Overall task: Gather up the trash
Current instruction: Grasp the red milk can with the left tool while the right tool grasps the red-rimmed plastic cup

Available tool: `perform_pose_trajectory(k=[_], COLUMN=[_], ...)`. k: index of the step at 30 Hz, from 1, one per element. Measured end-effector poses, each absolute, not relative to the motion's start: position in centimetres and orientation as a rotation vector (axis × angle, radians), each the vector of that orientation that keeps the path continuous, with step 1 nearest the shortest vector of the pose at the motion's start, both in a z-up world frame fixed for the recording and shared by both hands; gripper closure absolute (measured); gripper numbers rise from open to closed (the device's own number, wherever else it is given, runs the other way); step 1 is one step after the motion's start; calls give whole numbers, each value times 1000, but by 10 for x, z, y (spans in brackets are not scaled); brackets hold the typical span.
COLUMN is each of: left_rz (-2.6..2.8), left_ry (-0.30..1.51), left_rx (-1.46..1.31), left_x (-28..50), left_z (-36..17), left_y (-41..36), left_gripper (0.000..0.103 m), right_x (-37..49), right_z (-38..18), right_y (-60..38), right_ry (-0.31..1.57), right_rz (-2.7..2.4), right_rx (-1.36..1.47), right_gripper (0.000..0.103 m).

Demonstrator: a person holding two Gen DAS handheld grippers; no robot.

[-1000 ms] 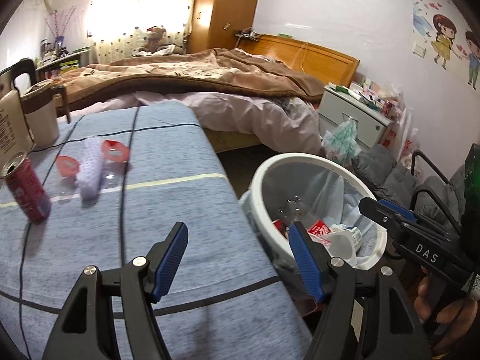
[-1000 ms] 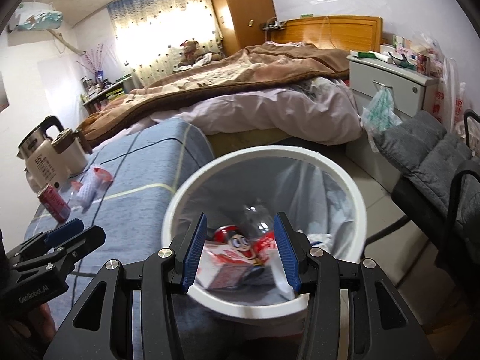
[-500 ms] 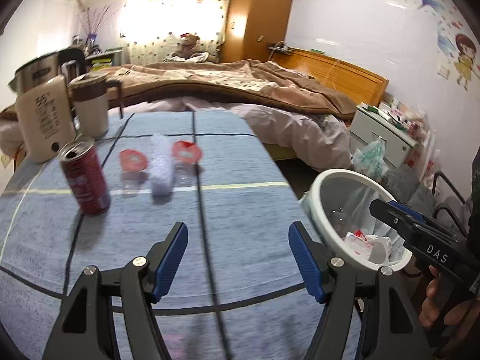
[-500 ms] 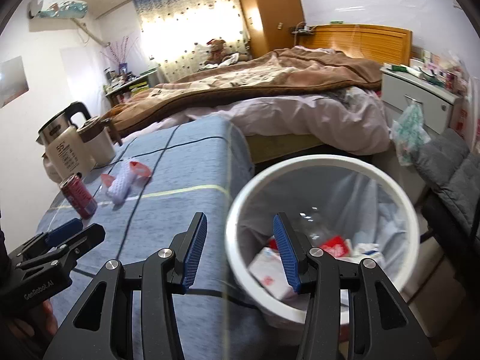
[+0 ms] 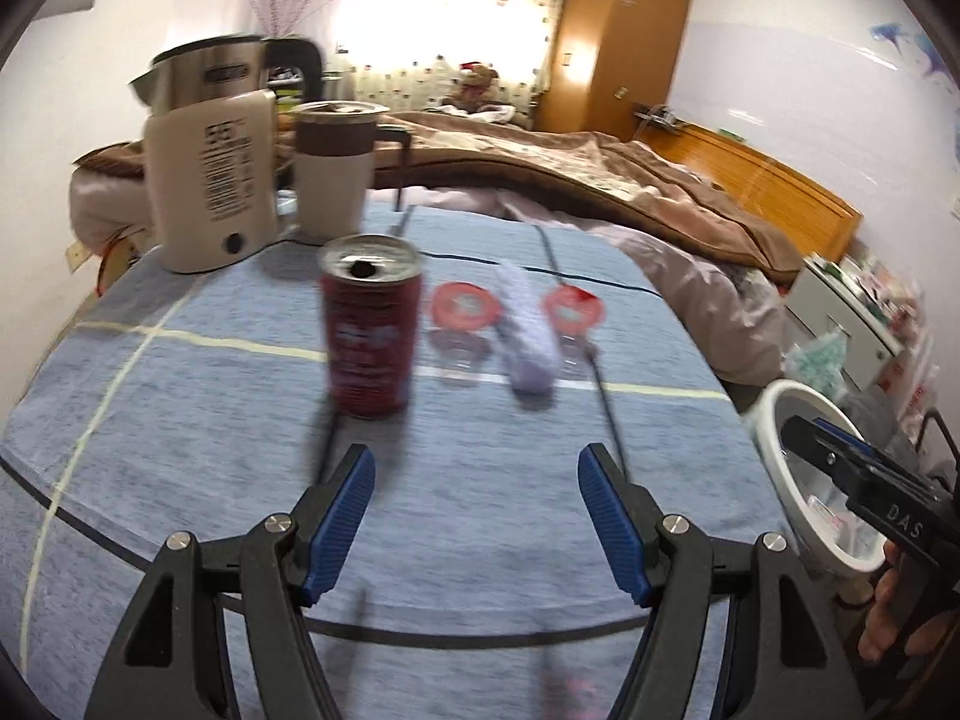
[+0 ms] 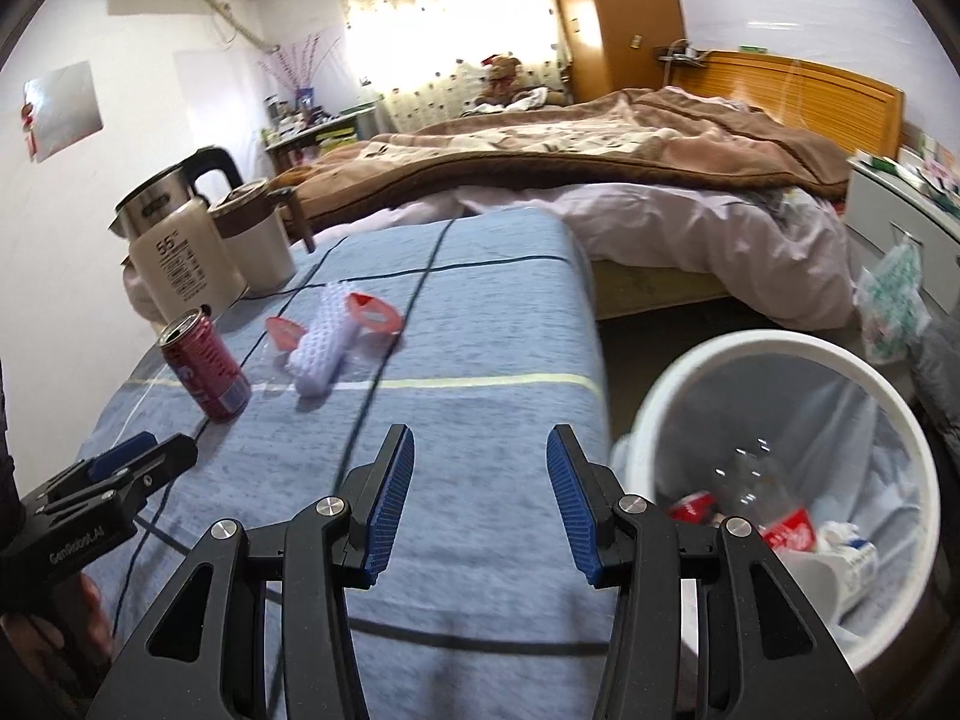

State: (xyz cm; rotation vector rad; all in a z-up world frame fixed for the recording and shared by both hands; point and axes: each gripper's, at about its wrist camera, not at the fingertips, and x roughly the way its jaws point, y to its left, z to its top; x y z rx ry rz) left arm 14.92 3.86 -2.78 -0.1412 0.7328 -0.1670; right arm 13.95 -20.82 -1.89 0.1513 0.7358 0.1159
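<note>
Red can stands just ahead of empty left tool.

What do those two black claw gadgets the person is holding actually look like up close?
Both are matte black plastic. The left gripper and right gripper each have two angular fingers with triangular cut-outs, silver pivot screws and ribbed blue pads. White lettering marks the bodies: "DAS" on the right, "GenRobot.AI" on the left. No cables show.

Home bedroom. Ahead of the jaws, past a blue-clothed table: unmade bed with wooden headboard, wardrobe, curtained window. Far right: nightstand.
</note>
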Motion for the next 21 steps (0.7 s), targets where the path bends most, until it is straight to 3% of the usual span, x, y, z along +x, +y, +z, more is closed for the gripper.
perform_pose_trajectory(k=[21], left_rz=[-120], left_ry=[732], left_rx=[-171], left_x=[215], left_z=[-35], left_y=[79], left_gripper=[26], right_x=[205], right_z=[-38], right_y=[-144], right_ry=[804], right_rz=[225], right_rx=[123], right_gripper=[56])
